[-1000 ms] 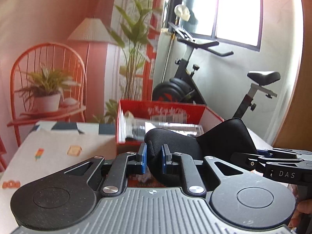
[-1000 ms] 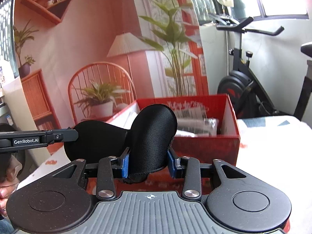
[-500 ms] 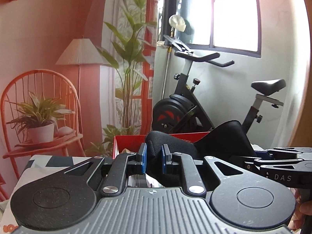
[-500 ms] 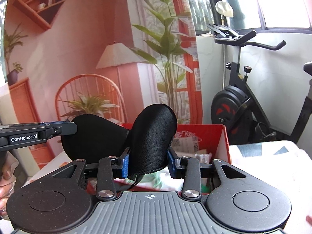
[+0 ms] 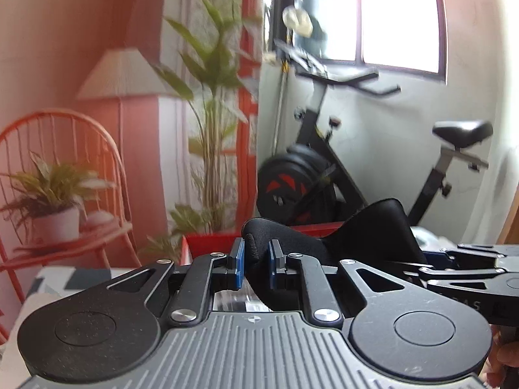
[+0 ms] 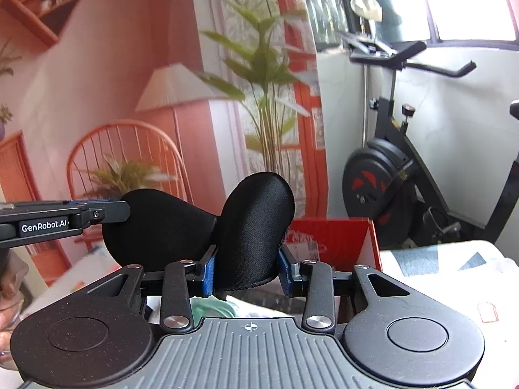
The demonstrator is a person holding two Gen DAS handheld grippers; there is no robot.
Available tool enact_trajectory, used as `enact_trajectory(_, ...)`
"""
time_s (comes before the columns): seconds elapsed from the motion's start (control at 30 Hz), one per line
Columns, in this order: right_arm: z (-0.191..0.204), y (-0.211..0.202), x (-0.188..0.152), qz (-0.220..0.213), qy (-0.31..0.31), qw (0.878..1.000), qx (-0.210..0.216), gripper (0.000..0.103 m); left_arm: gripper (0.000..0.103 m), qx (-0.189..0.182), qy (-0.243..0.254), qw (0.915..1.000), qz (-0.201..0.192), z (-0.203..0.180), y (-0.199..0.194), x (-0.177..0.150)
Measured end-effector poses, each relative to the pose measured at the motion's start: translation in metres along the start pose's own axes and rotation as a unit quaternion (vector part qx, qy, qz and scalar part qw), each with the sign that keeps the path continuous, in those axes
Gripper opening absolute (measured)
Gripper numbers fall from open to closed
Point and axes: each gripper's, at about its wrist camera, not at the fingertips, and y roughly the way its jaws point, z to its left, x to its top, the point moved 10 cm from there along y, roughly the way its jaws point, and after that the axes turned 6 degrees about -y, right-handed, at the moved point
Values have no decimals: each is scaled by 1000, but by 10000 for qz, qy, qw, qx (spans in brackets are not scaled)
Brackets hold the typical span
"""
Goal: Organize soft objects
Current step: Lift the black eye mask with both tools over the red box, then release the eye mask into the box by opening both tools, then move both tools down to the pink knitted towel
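Your left gripper (image 5: 256,267) is pinched on the left lobe of the black padded fabric eye mask (image 6: 201,230), its blue pads pressed into the folded cloth with a short coiled elastic showing between them. From there the mask runs rightward, across a narrow waist, to the second lobe, which your right gripper (image 6: 248,270) clamps between its own blue pads. So the mask's long axis lies side to side between your two hands, held taut in the air, with each gripper owning one end and neither nearer the middle.

Further right and below, the red cardboard box (image 6: 337,236) stands on the patterned table (image 6: 454,259). In the right wrist view its rim and printed inner wall show just behind and to the right of the right-hand lobe; in the left wrist view only a red strip of it shows behind the mask. The box therefore lies ahead of and beneath the mask, a little closer to your right hand. You can see clear plastic packets under both grippers, so the box likely holds things already.

If the box is where the mask goes, I judge that you should carry it forward and lower it, keeping both ends level so the span clears the near rim.
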Motion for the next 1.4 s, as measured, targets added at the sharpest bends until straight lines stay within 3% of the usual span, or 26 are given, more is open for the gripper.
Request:
enact_trajectory(0.13, -8, 21, -25, 626, 178, 9979, -64, 34, 16, -185, -72, 9978, 626, -2, 17, -28)
enact_trajectory(0.3, -11, 29, -46, 896, 374, 9953, -35, 35, 16, -246, -268, 9931, 1116, 4, 28, -49)
enact_trajectory(0.5, -8, 31, -54, 1018, 355, 9942, -9, 36, 16, -237, -123, 9906, 1339, 1, 30, -60)
enact_trajectory(0.6, -9, 28, -55, 1007, 345, 9943, -54, 44, 19, -166, -56, 9910, 1324, 0, 29, -58)
enact_trajectory(0.63, -10, 26, -55, 989, 322, 9945, -93, 49, 24, -149, -54, 9913, 1305, 1, 29, -57)
enact_trajectory(0.73, -13, 18, -52, 876, 225, 9956, -247, 61, 55, -67, -67, 9927, 1206, 6, 23, -51)
enact_trajectory(0.8, -15, 12, -51, 826, 158, 9959, -338, 69, 60, -88, -100, 9941, 1079, 8, 15, -46)
enact_trajectory(0.97, -11, -13, -53, 642, -41, 9964, -552, 99, 86, -55, -43, 9961, 874, 13, -11, -42)
enact_trajectory(1.17, -2, -49, -67, 637, -68, 9959, -637, 102, 93, -119, -144, 9956, 916, 18, -48, -61)
enact_trajectory(1.4, 10, -95, -104, 912, -44, 9943, -547, 103, 94, -196, -406, 9912, 1241, 24, -94, -113)
